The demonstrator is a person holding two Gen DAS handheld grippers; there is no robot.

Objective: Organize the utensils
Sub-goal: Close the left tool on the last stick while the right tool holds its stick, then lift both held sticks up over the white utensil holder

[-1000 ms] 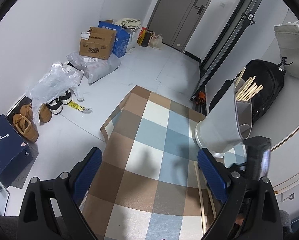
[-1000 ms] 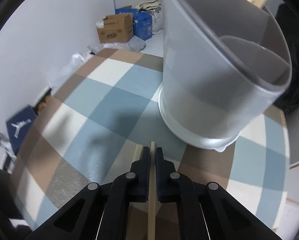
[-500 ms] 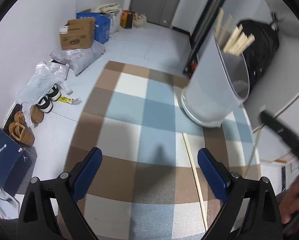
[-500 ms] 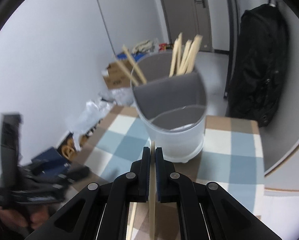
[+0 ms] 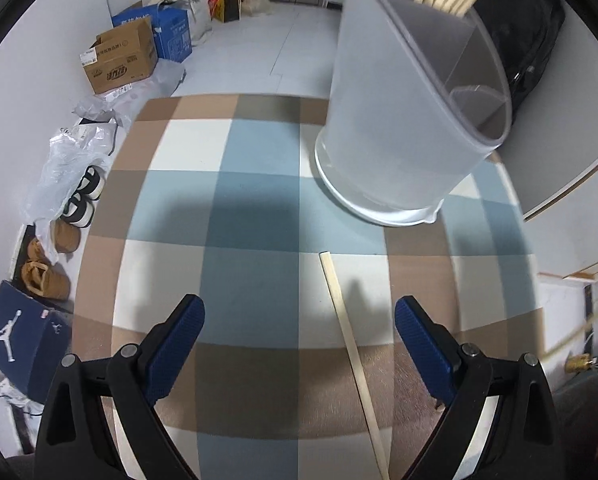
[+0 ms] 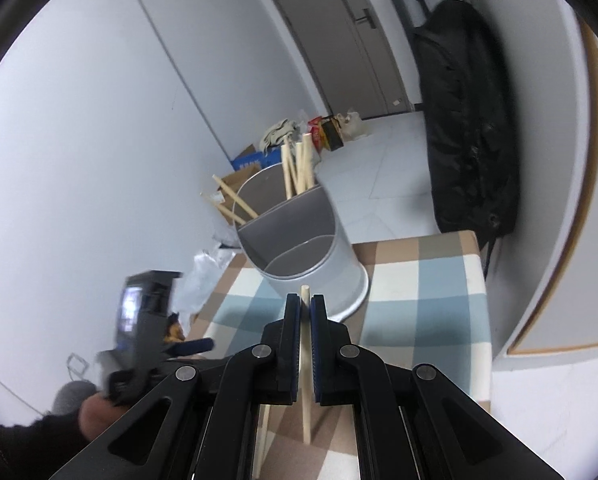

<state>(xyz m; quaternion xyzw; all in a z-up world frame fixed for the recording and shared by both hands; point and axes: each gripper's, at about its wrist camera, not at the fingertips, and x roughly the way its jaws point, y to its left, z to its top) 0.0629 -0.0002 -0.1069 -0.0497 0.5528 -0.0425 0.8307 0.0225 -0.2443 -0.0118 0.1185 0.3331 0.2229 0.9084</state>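
One chopstick [image 5: 353, 354] lies on the checked cloth [image 5: 255, 208] between the left gripper's [image 5: 299, 320] wide jaws, which have just narrowed slightly and touch nothing; the holder [image 5: 399, 120] stands near the far right corner. Right wrist view: the right gripper [image 6: 305, 312] is clamped on a chopstick [image 6: 306, 376], with the holder [image 6: 311, 248] just beyond
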